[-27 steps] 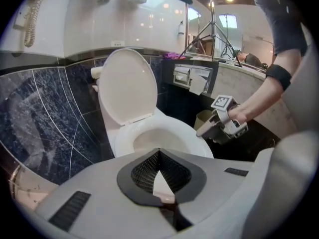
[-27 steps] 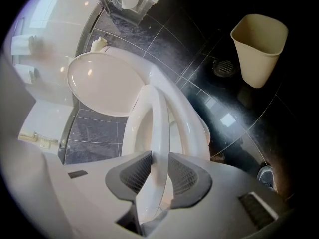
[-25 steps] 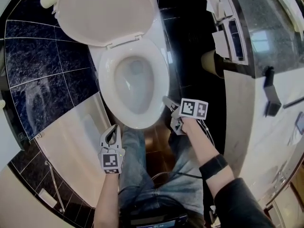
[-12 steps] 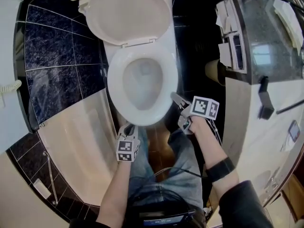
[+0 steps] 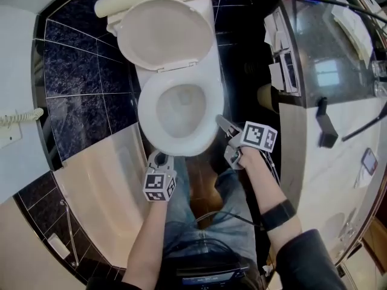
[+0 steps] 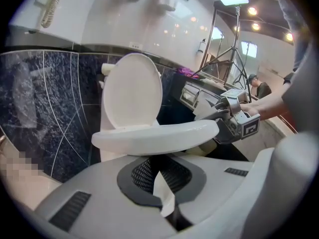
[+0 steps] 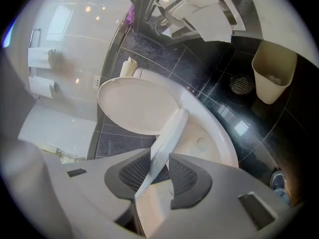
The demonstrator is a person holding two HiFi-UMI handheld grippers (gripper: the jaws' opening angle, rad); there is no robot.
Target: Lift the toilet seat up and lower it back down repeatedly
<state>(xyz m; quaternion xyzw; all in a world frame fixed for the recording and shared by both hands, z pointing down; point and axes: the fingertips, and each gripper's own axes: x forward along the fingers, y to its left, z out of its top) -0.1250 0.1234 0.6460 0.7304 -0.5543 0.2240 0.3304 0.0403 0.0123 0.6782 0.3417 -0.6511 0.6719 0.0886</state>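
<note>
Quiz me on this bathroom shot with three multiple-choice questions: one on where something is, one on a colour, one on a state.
1. What lies between the jaws of the right gripper?
A) the edge of the toilet seat
B) a towel
C) nothing

2. What colour are the marbled wall tiles?
A) white
B) dark blue
C) red

3. How is the toilet lid?
A) shut over the bowl
B) standing open
C) lying on the floor

Answers:
1 A: the right gripper view shows the seat's edge running between its jaws, which have just been opening.
2 B: the head view shows them dark blue with pale veining.
3 B: it stands raised behind the open bowl.
</note>
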